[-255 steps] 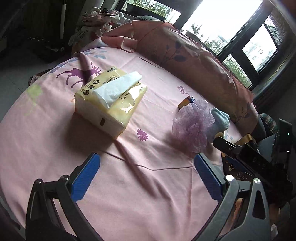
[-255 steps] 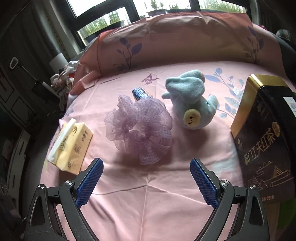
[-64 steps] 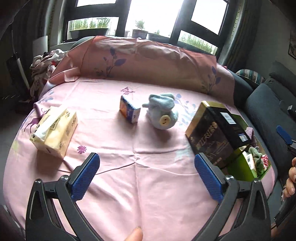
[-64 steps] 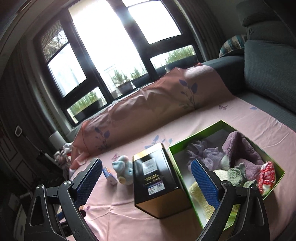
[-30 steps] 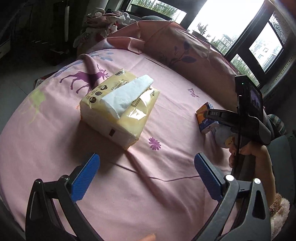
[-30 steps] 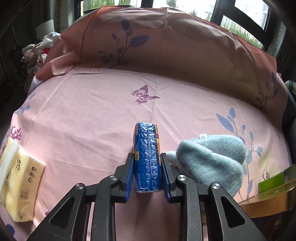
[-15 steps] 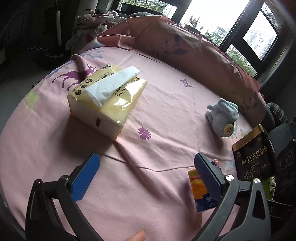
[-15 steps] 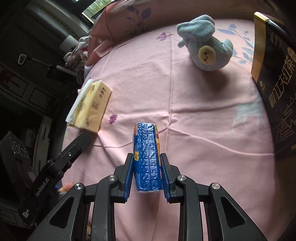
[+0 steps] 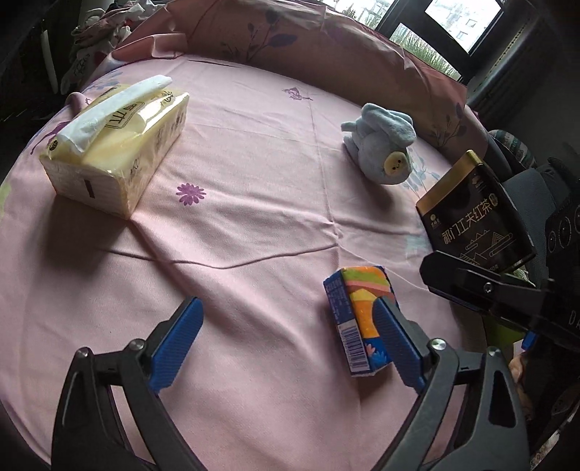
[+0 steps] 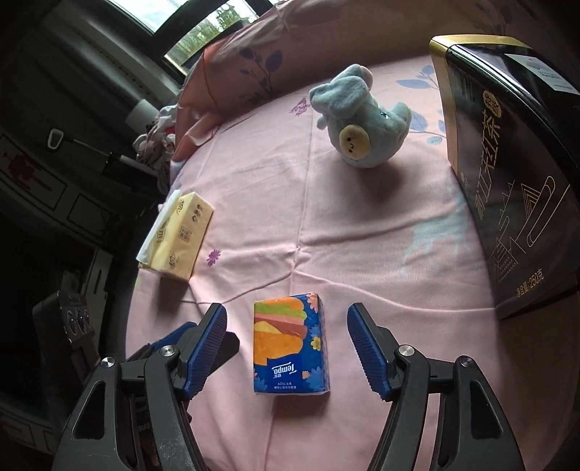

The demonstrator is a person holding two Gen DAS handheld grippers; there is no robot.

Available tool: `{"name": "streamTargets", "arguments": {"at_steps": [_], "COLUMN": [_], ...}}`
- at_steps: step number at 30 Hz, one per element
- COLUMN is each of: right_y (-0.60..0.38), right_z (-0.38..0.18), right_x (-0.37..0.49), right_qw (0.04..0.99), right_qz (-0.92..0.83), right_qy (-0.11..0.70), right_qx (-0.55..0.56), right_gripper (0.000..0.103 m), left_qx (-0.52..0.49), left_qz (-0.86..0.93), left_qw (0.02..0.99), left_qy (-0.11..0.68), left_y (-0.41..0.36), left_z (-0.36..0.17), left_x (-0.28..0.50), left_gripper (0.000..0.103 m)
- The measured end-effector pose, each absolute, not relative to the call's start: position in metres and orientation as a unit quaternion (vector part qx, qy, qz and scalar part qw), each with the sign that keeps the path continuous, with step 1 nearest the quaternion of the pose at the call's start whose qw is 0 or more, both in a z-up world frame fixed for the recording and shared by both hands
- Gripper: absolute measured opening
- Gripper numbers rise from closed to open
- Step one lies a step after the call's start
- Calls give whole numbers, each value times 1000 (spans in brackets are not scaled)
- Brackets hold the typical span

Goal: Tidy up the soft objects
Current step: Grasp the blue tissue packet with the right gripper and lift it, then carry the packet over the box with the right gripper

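Both jaws spread, tissue pack lying free — barcode side visible only in left view.

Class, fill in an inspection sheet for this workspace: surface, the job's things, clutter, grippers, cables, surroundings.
Surface: pink sheet, creased, printed with flowers.
Job's things: blue plush toy lying near the black tea box; tissue pocket pack flat on the sheet; yellow tissue pack with one tissue sticking out.
Clutter: heap of clothes beyond the sheet's edge.
Grippers: right gripper open, astride the pocket pack; left gripper open, empty.
Cables: nothing seen.
Surroundings: window, long pink pillow.
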State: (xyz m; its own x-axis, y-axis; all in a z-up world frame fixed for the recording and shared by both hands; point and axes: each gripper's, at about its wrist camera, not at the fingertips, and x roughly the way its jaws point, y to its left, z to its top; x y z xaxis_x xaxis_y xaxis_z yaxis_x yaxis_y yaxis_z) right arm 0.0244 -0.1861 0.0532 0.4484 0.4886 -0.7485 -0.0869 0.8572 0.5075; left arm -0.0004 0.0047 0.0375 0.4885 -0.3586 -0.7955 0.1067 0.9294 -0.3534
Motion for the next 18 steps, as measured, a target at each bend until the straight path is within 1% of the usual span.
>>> {"name": "streamTargets", "arguments": {"at_steps": [1, 2, 3, 5, 7, 8, 9, 10, 15, 18], "right_y": [-186, -185, -183, -177, -171, -168, -166, -164, -166, -171], "right_z": [50, 45, 41, 32, 24, 21, 17, 14, 26, 48], "right_x": [26, 27, 28, 30, 31, 32, 33, 33, 26, 18], "right_qw": [823, 819, 814, 805, 799, 795, 790, 786, 803, 821], "right_qz": [177, 181, 184, 192, 194, 194, 198, 202, 194, 192], "right_qy": [500, 505, 512, 525, 536, 542, 548, 552, 533, 510], "right_qx": [203, 204, 205, 200, 193, 190, 190, 192, 180, 172], "right_gripper": [70, 70, 70, 70, 70, 66, 59, 56, 55, 55], "left_qx": [-129, -129, -129, -123, -115, -109, -112, -119, -135, -119], "left_qz": [-152, -166, -178, -196, -207, -212, -219, -227, -238, -246], "left_qw": [845, 838, 833, 827, 827, 828, 827, 824, 830, 853], "left_qy": [496, 503, 508, 512, 510, 507, 505, 505, 486, 445], "left_y": [-2, -8, -14, -25, -35, -40, -43, -45, -45, -53], "left_z": [35, 32, 31, 27, 25, 24, 23, 22, 31, 54], "left_x": [-2, -3, -4, -7, -11, -12, -12, -12, -14, -21], "left_gripper": [88, 82, 78, 77, 71, 63, 56, 52, 48, 47]}}
